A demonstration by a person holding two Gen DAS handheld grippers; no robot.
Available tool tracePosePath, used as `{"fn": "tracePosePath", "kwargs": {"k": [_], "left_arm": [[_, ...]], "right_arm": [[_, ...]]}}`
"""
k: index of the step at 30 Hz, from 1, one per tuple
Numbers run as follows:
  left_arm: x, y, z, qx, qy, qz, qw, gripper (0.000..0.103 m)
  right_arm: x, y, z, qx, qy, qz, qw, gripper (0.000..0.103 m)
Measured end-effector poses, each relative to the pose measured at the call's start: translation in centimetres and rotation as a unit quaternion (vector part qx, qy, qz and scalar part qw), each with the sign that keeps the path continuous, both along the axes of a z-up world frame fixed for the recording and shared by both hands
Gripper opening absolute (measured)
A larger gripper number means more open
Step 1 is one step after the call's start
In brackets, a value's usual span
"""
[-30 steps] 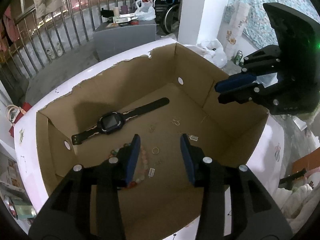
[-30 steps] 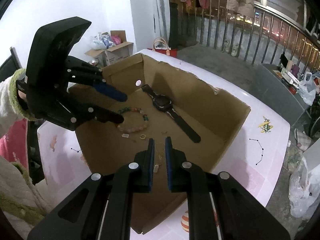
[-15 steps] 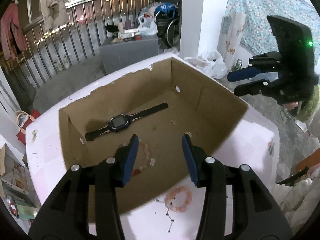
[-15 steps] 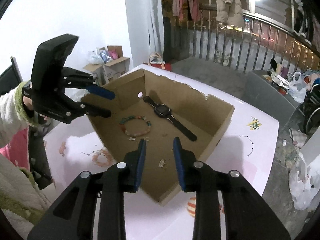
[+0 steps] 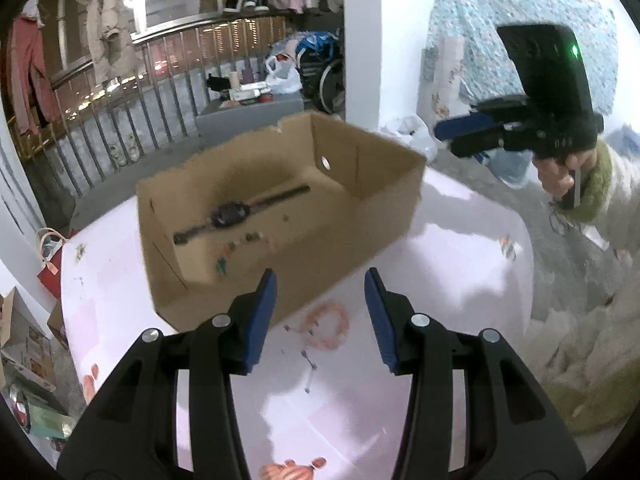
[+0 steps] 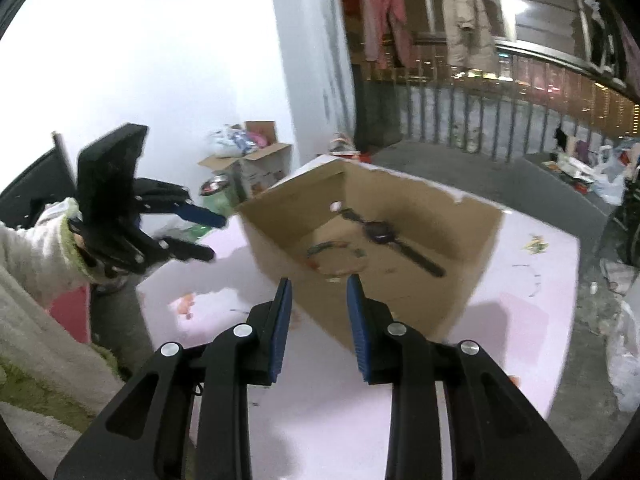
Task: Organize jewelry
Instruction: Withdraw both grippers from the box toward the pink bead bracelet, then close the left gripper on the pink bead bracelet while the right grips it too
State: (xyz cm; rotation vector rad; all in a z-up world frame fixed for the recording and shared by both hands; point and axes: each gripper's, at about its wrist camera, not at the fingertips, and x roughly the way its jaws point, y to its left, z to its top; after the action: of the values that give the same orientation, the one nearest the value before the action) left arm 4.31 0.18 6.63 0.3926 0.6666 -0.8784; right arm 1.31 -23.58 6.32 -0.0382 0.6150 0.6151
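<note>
An open cardboard box [image 5: 360, 216] stands on the pink table [image 5: 460, 280]. Inside lie a black watch [image 5: 230, 214] and a multicoloured bead bracelet [image 6: 334, 256]; the watch also shows in the right wrist view [image 6: 380, 232]. A pink bead bracelet [image 5: 326, 324] lies on the table in front of the box, just beyond my left gripper [image 5: 320, 308], which is open and empty. My right gripper [image 6: 318, 308] is open and empty, held back from the box's near corner [image 6: 360, 312]. Each gripper shows in the other's view, the right one [image 5: 472, 136] and the left one [image 6: 200, 228].
A balcony railing [image 5: 120, 120] runs behind the table. A white pillar [image 5: 380, 40] stands at the back. Small cartons and bags [image 6: 248, 160] sit on the floor to the left. The table's edge [image 6: 568, 320] falls off at the right.
Both grippers have pulled back and up out of the box. The right gripper has opened from nearly shut. The pink bracelet on the table has come into the left wrist view.
</note>
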Motion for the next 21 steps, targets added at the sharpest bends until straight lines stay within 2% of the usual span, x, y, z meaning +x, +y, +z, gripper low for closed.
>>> {"fn": "tracePosePath", "kwargs": {"k": [5,7,9,11,21], "left_arm": [[0.2,0.0,-4.1,0.015,0.027,0.011,0.9995,0.042],[0.8,0.0,-5.6,0.023,0.039,0.022,0.9987,0.035],[1.4,0.2,-6.7,0.015,0.059,0.032,0.9977,0.032],[2.0,0.4,-7.2,0.008,0.069,0.04,0.9968,0.026],[3.2,-1.2,-8.9,0.034,0.06,0.04,0.9968,0.025]], "right_arm": [[1.1,3.0,-3.6,-0.007,0.035,0.022,0.999,0.028],[2.1,4.1,-5.3,-0.012,0.054,0.02,0.998,0.028],[2.7,4.8,-6.5,-0.009,0.067,0.015,0.998,0.028],[3.7,5.6,-7.7,-0.007,0.08,0.002,0.997,0.028],[5.5,7.5,-10.6,-0.03,0.104,-0.043,0.993,0.028]]}}
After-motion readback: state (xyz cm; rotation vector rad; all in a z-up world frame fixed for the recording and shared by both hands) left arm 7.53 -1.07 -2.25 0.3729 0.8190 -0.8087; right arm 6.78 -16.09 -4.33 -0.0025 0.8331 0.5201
